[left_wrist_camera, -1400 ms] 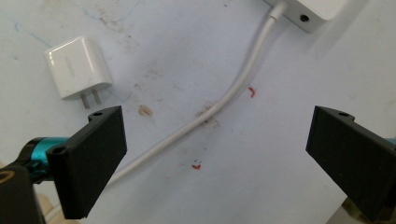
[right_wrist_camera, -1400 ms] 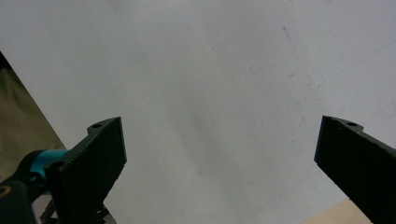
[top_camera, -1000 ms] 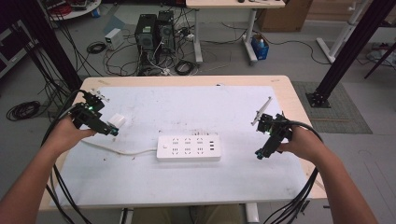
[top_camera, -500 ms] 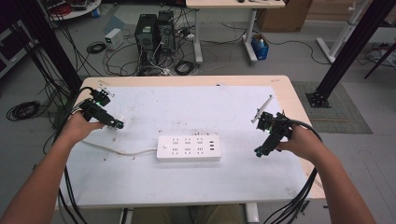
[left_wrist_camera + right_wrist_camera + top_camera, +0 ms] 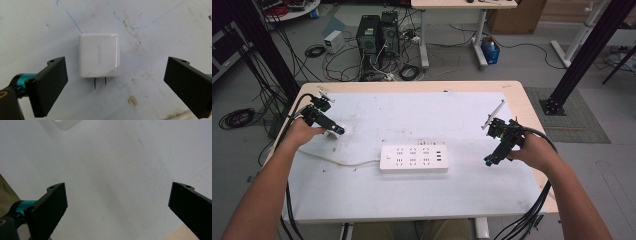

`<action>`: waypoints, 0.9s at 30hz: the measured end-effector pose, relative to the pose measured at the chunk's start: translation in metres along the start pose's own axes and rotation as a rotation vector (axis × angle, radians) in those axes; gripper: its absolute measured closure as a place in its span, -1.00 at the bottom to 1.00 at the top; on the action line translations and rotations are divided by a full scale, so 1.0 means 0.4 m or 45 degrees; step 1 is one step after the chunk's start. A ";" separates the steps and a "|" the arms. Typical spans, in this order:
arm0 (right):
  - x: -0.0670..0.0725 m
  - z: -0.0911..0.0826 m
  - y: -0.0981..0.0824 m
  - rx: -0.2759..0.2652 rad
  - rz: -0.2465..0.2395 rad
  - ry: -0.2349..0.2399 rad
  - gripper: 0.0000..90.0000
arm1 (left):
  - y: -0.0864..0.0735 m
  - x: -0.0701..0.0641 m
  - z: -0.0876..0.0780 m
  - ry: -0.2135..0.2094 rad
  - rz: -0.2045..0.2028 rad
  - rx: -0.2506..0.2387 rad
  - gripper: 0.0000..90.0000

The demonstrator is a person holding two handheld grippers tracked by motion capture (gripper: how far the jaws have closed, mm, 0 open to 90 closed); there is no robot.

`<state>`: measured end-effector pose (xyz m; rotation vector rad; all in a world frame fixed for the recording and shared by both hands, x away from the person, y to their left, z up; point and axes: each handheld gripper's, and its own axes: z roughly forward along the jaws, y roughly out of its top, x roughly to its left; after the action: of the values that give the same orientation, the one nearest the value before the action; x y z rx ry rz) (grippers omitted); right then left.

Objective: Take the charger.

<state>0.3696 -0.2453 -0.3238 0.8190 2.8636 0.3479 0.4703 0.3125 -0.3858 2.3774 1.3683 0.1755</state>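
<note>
On the bench, left side: white charger lying flat, prongs toward left gripper, jaws released, straddling it untouched. Centre: power strip. Right gripper released over bare surface.

the white charger carries a faint embossed word down the middle of its top face, running sideways in the left gripper view; it may read "ugreen", though the letters are too pale to be sure. the white power strip shows sockets and small marks in the high view, none of them legible.
</note>
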 end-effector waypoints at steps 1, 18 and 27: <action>0.000 0.000 0.001 0.002 0.006 0.001 -0.97 | 0.002 0.003 0.007 -0.004 -0.004 0.003 -0.89; -0.001 0.001 0.024 0.041 0.004 0.011 -0.97 | 0.014 0.034 0.108 -0.007 -0.034 0.047 -0.74; 0.004 -0.002 0.028 0.041 0.000 0.011 -0.97 | 0.011 0.032 0.101 0.054 0.011 0.056 -0.49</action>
<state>0.3736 -0.2351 -0.3201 0.8247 2.8843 0.3070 0.4924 0.3105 -0.4220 2.4290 1.3954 0.2011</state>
